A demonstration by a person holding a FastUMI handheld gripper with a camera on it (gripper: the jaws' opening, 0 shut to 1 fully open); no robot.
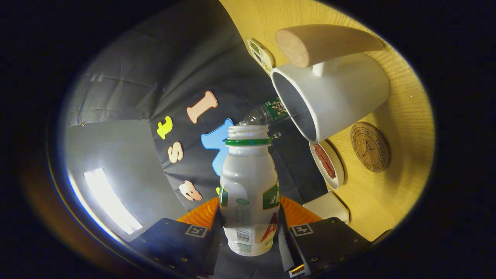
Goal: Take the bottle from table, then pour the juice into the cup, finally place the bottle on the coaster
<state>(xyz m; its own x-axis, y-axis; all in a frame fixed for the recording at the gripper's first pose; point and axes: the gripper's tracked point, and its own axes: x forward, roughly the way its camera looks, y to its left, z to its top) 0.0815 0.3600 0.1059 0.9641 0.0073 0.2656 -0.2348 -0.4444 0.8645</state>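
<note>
One step looks done: my gripper (250, 232) clamps the juice bottle (249, 190), tilted beside the white mug (337, 97); pouring and the cork coaster (370, 147) beyond the mug remain.

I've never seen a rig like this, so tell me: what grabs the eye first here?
A white juice bottle, cap off, is clamped between the gripper's two fingers and tipped sideways. Just beyond its mouth stands a white mug with a wooden handle on the wood table, a round cork coaster beside it.

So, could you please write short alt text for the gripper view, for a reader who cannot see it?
The gripper is shut on an uncapped white plastic bottle with a green neck ring, tilted toward a white ceramic mug on the wooden table. A round cork coaster lies beside the mug.
</note>
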